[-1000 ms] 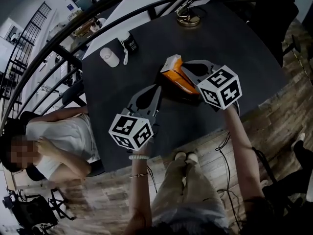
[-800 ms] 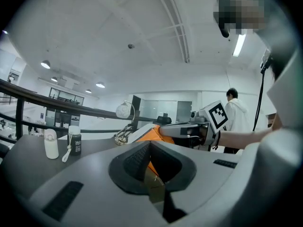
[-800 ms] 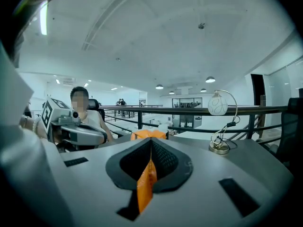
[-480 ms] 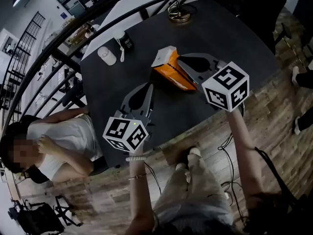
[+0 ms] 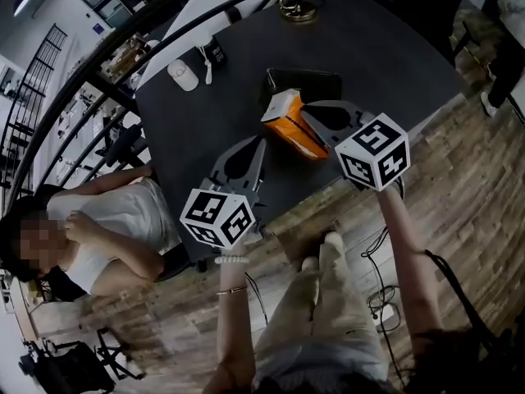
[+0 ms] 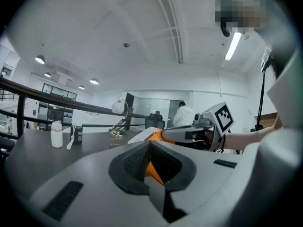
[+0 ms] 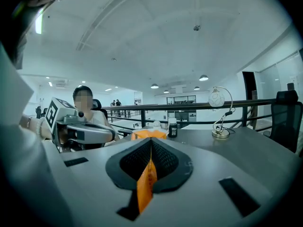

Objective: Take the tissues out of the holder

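Gripping the tissue pack [image 5: 289,126] with both tongs, I see the right gripper [image 5: 305,115] clamped tight on its orange wrapper; the left gripper [image 5: 262,142] is pinched narrow, an orange sliver between its pads; the pack is out of the black holder [image 5: 305,80], just on my side of it; a white bottle [image 5: 183,75] lies well left of the holder on the table [image 5: 377,64].

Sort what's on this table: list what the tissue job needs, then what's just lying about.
For the job: orange tissue pack, pinched by the right gripper; black holder on the table; left gripper at the pack's end.
Lying about: white bottle, dark can, lamp.
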